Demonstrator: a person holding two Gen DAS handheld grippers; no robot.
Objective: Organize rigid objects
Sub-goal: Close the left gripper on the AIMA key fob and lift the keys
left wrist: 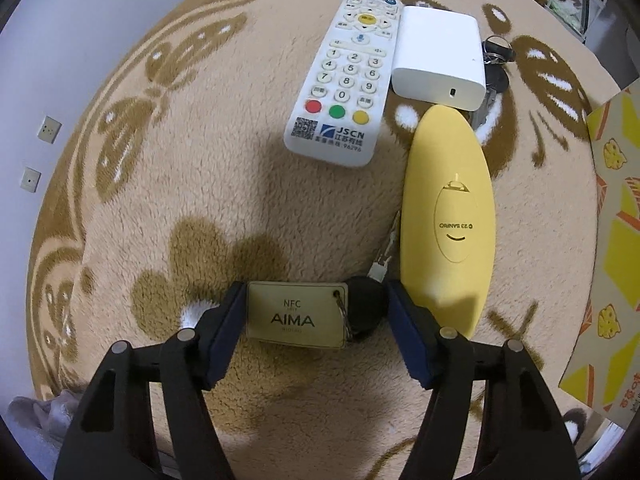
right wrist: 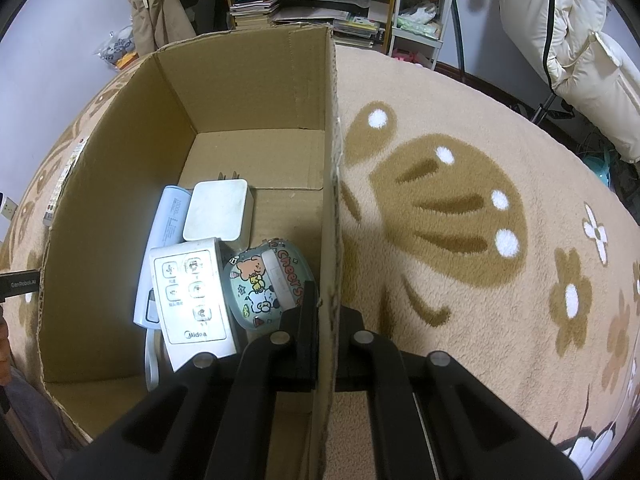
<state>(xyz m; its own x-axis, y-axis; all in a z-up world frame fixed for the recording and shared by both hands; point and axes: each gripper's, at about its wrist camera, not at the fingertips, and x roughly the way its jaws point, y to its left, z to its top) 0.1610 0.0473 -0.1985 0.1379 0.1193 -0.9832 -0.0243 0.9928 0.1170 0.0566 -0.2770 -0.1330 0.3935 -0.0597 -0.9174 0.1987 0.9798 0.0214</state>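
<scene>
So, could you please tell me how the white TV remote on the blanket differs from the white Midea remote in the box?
The TV remote is long, with number keys and red, green and yellow buttons; the Midea remote is shorter, with a few square icon buttons. The TV remote lies flat on the blanket; the Midea one lies inside the cardboard box, resting on other items. Both are white and face up.

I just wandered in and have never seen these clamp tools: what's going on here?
A person is tidying small hard items off a patterned blanket into a cardboard box. The left gripper is open around an AIMA key tag, not yet closed on it. The right gripper pinches the box's wall. The box already holds a Midea remote and a white charger. A white TV remote and a yellow case remain outside.
</scene>
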